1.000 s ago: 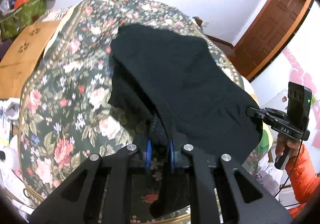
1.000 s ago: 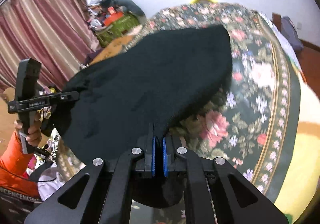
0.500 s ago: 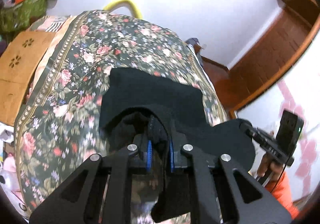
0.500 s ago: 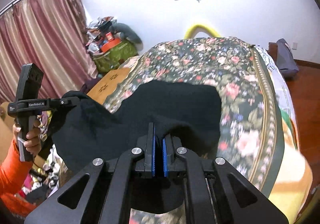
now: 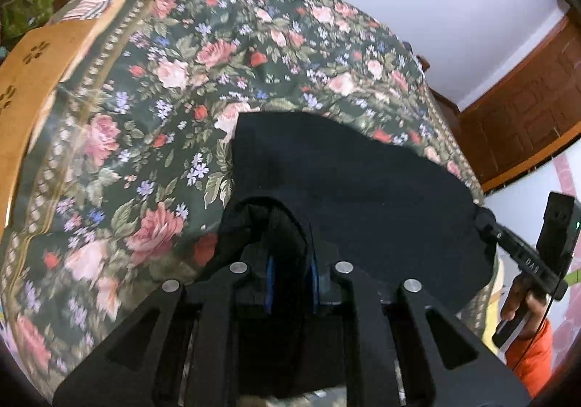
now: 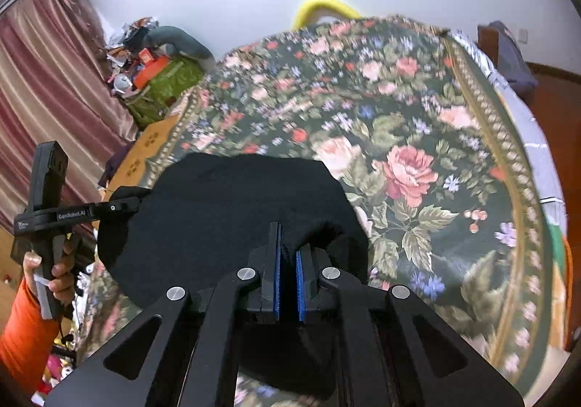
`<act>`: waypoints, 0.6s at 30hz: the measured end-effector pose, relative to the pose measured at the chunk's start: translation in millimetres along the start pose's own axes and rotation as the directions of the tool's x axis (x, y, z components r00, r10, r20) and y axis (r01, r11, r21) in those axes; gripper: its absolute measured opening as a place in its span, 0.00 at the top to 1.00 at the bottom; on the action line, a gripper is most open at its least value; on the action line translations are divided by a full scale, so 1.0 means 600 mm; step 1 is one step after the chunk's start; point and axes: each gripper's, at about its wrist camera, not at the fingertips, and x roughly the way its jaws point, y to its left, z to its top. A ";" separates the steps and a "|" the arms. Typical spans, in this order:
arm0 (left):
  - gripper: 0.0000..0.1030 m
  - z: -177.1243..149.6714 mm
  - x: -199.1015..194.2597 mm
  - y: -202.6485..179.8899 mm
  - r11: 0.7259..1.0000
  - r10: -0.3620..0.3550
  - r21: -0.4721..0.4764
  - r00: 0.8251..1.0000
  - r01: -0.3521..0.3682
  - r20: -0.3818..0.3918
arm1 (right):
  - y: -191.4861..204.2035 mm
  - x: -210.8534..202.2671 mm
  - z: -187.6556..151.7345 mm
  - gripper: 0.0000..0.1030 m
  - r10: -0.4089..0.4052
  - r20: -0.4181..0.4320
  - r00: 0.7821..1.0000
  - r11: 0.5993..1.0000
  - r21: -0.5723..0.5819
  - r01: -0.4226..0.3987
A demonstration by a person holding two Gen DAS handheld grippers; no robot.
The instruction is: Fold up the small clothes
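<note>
A black garment (image 5: 363, 182) lies doubled over on the floral bedspread (image 5: 145, 116). My left gripper (image 5: 292, 261) grips its near left corner, a bunched fold filling the gap between the blue pads while the jaws are opening. The right wrist view shows the same garment (image 6: 225, 203), with my right gripper (image 6: 288, 251) shut on its near right edge. Each gripper also shows in the other's view: the right gripper (image 5: 486, 222) at the cloth's right corner, the left gripper (image 6: 123, 205) at its left corner. The cloth between them hangs low over the bed.
The bedspread (image 6: 417, 138) stretches far beyond the garment. A cardboard box (image 5: 32, 62) and a green bag (image 6: 163, 87) stand left of the bed, by striped curtains (image 6: 43, 87). A wooden door (image 5: 526, 116) is at the right. An orange sleeve (image 6: 21, 327) shows.
Both grippers carried the held edge forward over the bed and sank toward it. The garment, stretched out wide before, now lies shorter and doubled. The left pads stand slightly wider apart.
</note>
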 end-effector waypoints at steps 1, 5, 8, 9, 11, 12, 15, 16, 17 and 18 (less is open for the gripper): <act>0.82 0.000 0.001 0.002 1.000 -0.008 0.011 1.000 0.008 0.006 | 0.000 -0.001 -0.002 0.94 0.003 0.001 1.000 1.000 -0.011 -0.003; 0.78 -0.002 -0.022 -0.002 0.997 -0.020 0.068 1.000 0.019 0.012 | 0.021 -0.030 -0.010 0.88 -0.038 -0.004 0.999 0.993 -0.114 0.037; 0.53 -0.010 -0.060 -0.014 0.987 0.104 0.111 0.991 -0.113 0.082 | 0.039 -0.062 -0.023 0.71 -0.132 0.027 0.991 0.974 -0.182 0.135; 0.48 -0.018 -0.079 -0.022 0.975 0.153 0.140 0.980 -0.171 0.129 | 0.046 -0.078 -0.030 0.66 -0.136 0.047 0.990 0.969 -0.203 0.143; 0.44 -0.033 -0.106 -0.034 0.960 0.180 0.182 0.968 -0.211 0.174 | 0.056 -0.095 -0.041 0.66 -0.135 0.068 0.988 0.961 -0.232 0.148; 0.41 -0.044 -0.120 -0.043 0.955 0.180 0.201 0.966 -0.217 0.185 | 0.062 -0.103 -0.048 0.66 -0.126 0.069 0.990 0.961 -0.240 0.139; 0.36 -0.083 -0.143 -0.070 0.937 0.163 0.274 0.966 -0.215 0.199 | 0.085 -0.123 -0.075 0.66 -0.070 0.057 0.996 0.963 -0.256 0.083; 0.34 -0.100 -0.147 -0.082 0.926 0.166 0.303 0.964 -0.225 0.208 | 0.094 -0.125 -0.087 0.66 -0.054 0.043 0.998 0.962 -0.265 0.064; 0.33 -0.112 -0.148 -0.090 0.918 0.173 0.320 0.961 -0.236 0.215 | 0.103 -0.121 -0.097 0.66 -0.042 0.029 0.999 0.961 -0.272 0.048; 0.32 -0.125 -0.147 -0.100 0.910 0.177 0.335 0.959 -0.245 0.220 | 0.110 -0.116 -0.106 0.66 -0.030 0.014 0.999 0.960 -0.277 0.033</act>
